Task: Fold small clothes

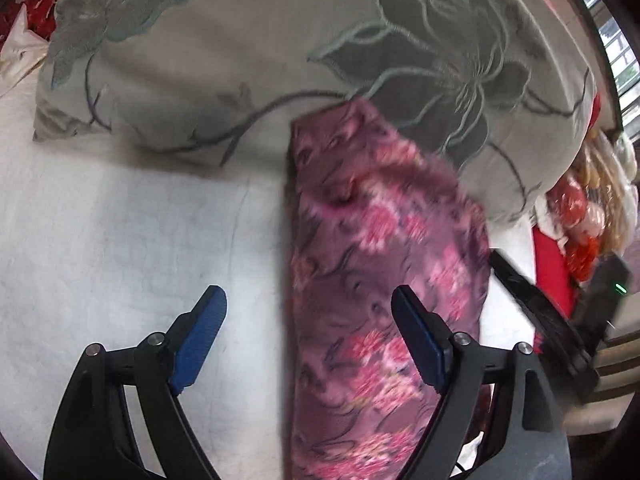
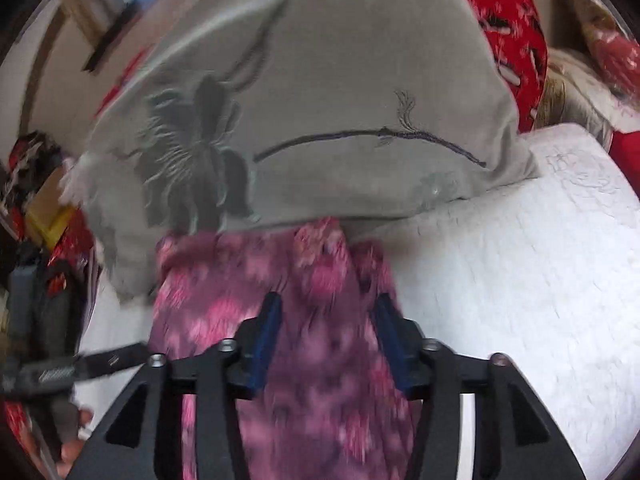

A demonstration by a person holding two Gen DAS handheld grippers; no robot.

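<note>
The garment (image 1: 380, 280) is purple with pink flowers, the pillow (image 1: 260, 60) grey with dark flowers, the bedsheet (image 1: 100, 220) white.

The garment (image 1: 380, 280) is soft pink floral cloth. The pillow (image 1: 248, 60) is matt grey embroidered fabric. The bed (image 1: 120, 240) cover looks white, quilted.

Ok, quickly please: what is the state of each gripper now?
Left gripper: open, holding nothing; the pink floral garment lies beneath.
Right gripper: open, above the garment, not clamped on it.
</note>
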